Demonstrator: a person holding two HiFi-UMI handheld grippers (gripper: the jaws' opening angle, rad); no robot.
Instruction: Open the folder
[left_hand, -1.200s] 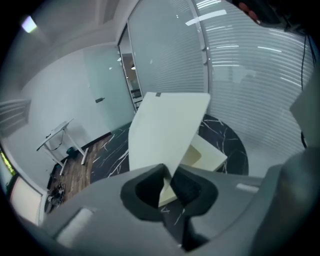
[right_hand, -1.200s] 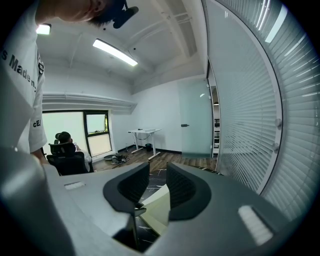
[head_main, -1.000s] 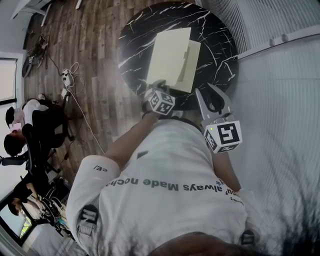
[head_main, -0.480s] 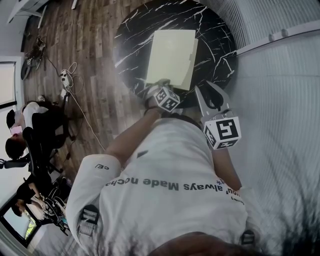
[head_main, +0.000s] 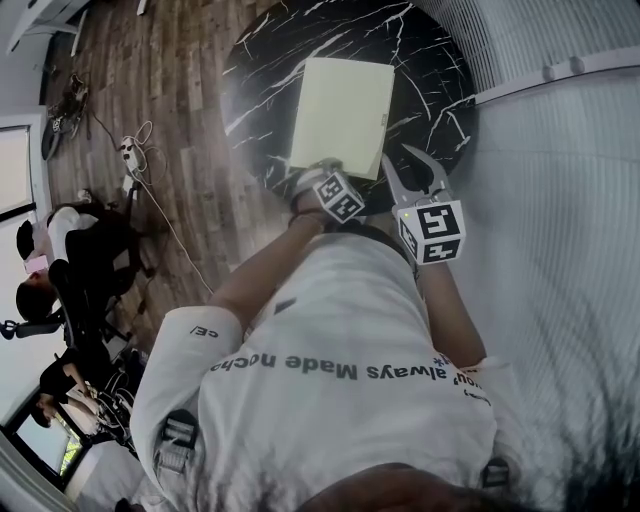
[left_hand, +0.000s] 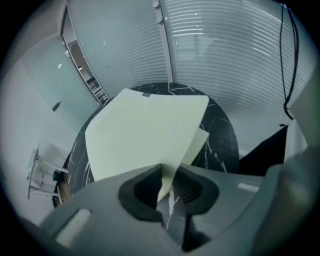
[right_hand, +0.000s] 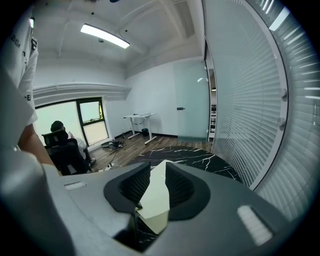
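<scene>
A pale yellow folder (head_main: 340, 105) lies on the round black marble table (head_main: 430, 60). At its near edge is my left gripper (head_main: 322, 168). In the left gripper view the cover (left_hand: 145, 130) is lifted slightly off the sheet under it, and its corner reaches down between the jaws of the left gripper (left_hand: 167, 185). These jaws have just been opening, and a gap shows beside the corner. My right gripper (head_main: 405, 165) hovers open and empty over the table's near right rim. Between the jaws of the right gripper (right_hand: 154, 172), the folder (right_hand: 155, 195) shows further off.
Slatted blinds (head_main: 560, 150) close off the right side next to the table. Wooden floor on the left carries a power strip and cable (head_main: 130, 155). People sit at desks at the far left (head_main: 40, 260). A desk stands at the room's far end (right_hand: 137, 117).
The folder's cover, raised and showing the inside a second ago, has come down almost flat. Both grippers have sunk toward the table, the right one closing in on the folder's near right corner.
</scene>
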